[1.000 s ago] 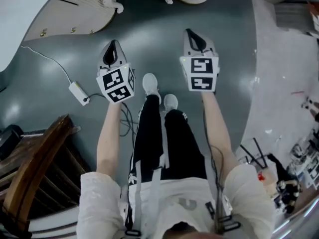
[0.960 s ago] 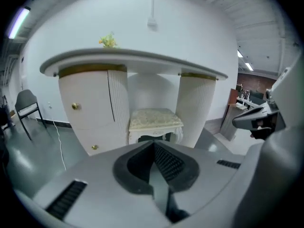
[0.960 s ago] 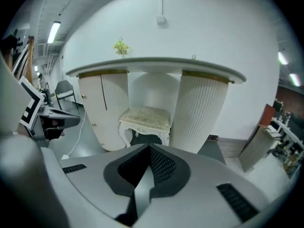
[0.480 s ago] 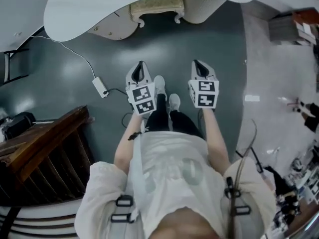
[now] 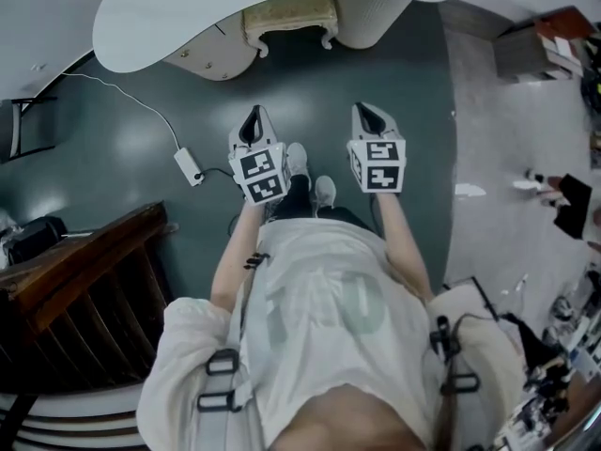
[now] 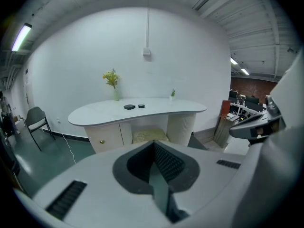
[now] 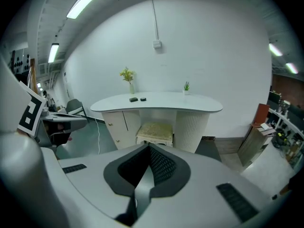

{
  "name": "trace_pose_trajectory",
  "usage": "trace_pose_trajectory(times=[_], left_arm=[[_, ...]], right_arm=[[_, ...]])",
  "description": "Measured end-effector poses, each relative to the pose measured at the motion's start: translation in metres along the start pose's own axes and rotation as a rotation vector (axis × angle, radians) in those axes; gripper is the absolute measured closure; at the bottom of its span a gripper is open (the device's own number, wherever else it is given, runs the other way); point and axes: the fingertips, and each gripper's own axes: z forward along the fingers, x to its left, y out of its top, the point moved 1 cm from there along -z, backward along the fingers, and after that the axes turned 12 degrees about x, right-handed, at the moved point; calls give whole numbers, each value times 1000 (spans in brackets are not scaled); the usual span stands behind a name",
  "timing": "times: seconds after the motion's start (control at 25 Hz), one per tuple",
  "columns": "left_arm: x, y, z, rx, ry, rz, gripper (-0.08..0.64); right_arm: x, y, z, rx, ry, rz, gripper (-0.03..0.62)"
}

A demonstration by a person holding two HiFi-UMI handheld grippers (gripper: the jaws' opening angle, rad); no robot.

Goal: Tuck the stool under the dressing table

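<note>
Since a second ago I have backed away. More of the white surface's [image 5: 160, 17] curved top now shows, and both claws sit farther from it. The stool [image 5: 289, 12] stands tucked into the gap under that surface, with only its cushioned front edge and two curled legs in sight. My left claw [image 5: 252, 120] and right claw [image 5: 368, 116] are each pressed together on nothing. They are held side by side over the grey-green floor [image 5: 113, 186], pointing toward the stool and well apart from it. A white cable adapter [image 5: 190, 165] lies on the floor to the left.
</note>
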Motion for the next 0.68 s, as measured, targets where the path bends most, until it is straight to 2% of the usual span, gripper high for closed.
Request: trace_pose_trajectory(times=[0.36, 0.68], left_arm=[[3, 6, -3, -15, -3, -8, 557], [13, 0, -4, 1, -5, -39, 557]], right_arm=[[-13, 16, -12, -40, -21, 25, 591], [-7, 9, -12, -34, -13, 34, 591]])
